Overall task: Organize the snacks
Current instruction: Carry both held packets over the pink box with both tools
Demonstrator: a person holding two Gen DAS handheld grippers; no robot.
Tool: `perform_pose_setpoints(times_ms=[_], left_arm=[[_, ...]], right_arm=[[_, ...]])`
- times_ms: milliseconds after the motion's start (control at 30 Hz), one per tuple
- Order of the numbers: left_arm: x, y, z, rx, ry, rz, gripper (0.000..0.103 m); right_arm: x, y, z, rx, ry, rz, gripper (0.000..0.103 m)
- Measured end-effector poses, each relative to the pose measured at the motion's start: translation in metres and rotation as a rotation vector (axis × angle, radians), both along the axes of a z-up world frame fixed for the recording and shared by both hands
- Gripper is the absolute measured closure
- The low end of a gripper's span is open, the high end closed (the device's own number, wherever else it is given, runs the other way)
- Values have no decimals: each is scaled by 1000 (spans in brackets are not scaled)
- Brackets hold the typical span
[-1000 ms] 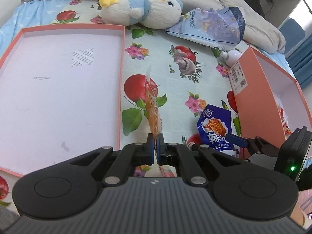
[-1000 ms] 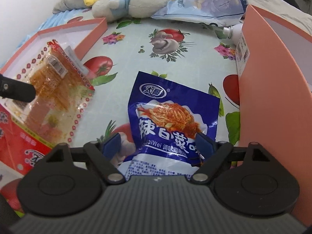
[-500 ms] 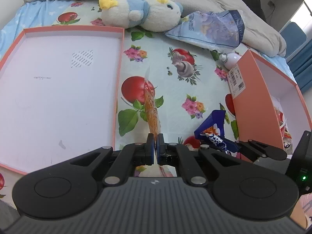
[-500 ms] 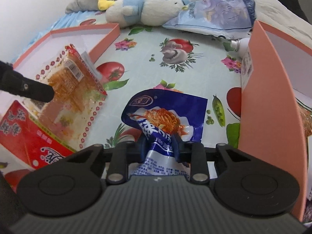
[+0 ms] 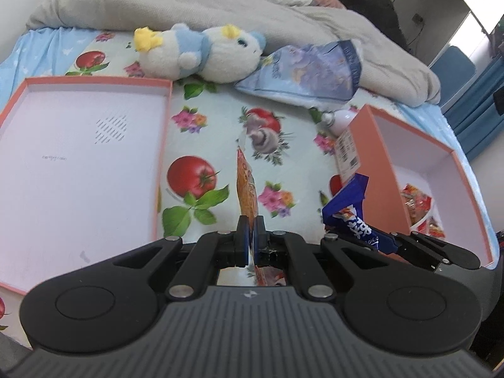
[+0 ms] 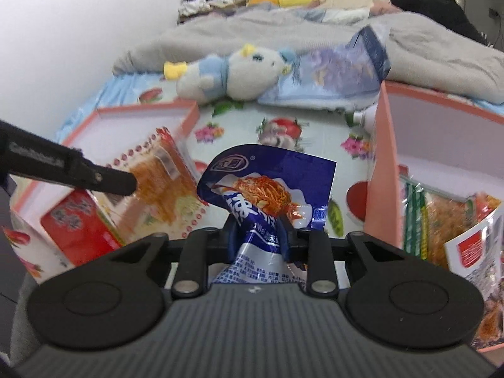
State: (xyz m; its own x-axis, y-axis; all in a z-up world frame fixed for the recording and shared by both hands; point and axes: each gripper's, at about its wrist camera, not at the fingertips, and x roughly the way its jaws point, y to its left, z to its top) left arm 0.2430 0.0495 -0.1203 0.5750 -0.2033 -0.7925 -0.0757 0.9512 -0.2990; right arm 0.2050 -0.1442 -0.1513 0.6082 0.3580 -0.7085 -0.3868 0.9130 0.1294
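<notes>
My left gripper (image 5: 251,230) is shut on a clear orange snack packet (image 5: 246,189), seen edge-on and held above the fruit-print sheet. The same packet (image 6: 157,182) shows flat in the right wrist view, with the left gripper's fingers (image 6: 104,181) on it. My right gripper (image 6: 260,230) is shut on a blue snack bag (image 6: 271,186), lifted off the sheet. The blue bag (image 5: 349,211) also shows in the left wrist view, next to the deep pink box (image 5: 371,145) that holds several snack packets (image 5: 419,201).
A shallow pink lid (image 5: 78,170) lies at left. A plush toy (image 5: 201,53), a large pale-blue bag (image 5: 302,75) and a small white bottle (image 5: 341,119) lie at the back before a grey blanket (image 5: 252,9). A red packet (image 6: 75,223) sits low left.
My right gripper closed on the blue bag and lifted it off the sheet toward the deep box. My left gripper rose a little with the orange packet.
</notes>
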Motion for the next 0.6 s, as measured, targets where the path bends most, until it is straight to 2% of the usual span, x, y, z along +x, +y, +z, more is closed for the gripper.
perform_pose_setpoints(times_ms=[367,600], left_arm=[[1,-21,33,-24,-77,-7,100],[10,-41,71,-18,-144,-31,100]], right_arm=[[14,-17,25,42,-14,-54,74],[16,-38,66,57,-76,-79,74]])
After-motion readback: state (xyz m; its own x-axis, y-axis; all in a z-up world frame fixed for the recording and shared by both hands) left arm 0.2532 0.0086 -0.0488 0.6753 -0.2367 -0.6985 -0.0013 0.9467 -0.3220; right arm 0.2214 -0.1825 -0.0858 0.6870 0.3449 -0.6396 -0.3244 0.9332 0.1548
